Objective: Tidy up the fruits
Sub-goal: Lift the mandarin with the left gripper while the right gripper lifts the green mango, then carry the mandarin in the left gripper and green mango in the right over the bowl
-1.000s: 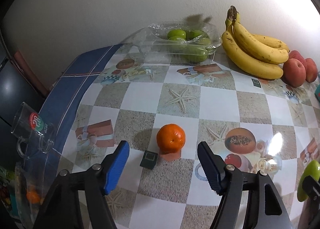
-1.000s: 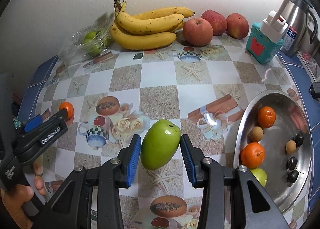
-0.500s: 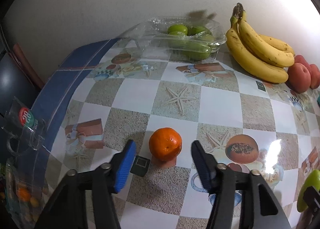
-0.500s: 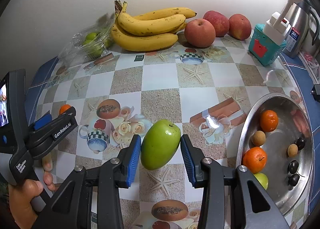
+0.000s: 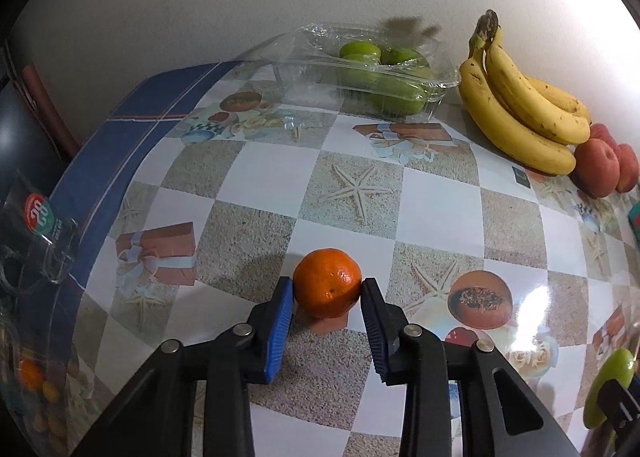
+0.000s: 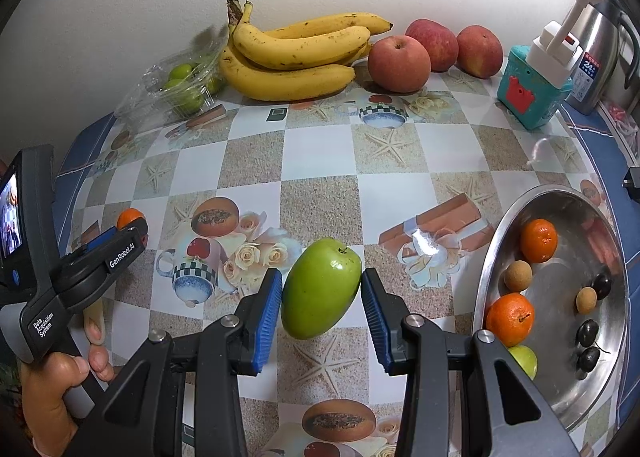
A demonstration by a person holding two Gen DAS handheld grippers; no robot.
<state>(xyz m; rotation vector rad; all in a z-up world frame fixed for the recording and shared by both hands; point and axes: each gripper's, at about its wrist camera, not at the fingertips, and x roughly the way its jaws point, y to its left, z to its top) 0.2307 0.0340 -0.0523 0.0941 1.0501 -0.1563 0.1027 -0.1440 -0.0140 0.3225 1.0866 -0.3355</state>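
A small orange (image 5: pixel 328 297) rests on the patterned tablecloth. My left gripper (image 5: pixel 327 285) is closing on it, and both blue pads touch its sides. From the right wrist view the same orange (image 6: pixel 129 216) peeks out behind the left gripper (image 6: pixel 116 241), which a person's hand (image 6: pixel 52 397) holds. My right gripper (image 6: pixel 321 281) is shut on a green oval fruit (image 6: pixel 320 289), held tilted above the table. A steel bowl (image 6: pixel 492 257) at the right holds two oranges, a green fruit and several small round fruits.
Bananas (image 6: pixel 296 57), three red apples (image 6: pixel 400 61) and a clear box of green fruits (image 5: pixel 372 73) line the back wall. A teal container (image 6: pixel 528 93) and a kettle (image 6: pixel 596 57) stand at the back right. A glass mug (image 5: pixel 36 241) sits off the table's left edge.
The left gripper has moved forward around the orange and its jaws have narrowed until the pads meet it. The small dark tag beside the orange is now hidden. The right gripper holds still.
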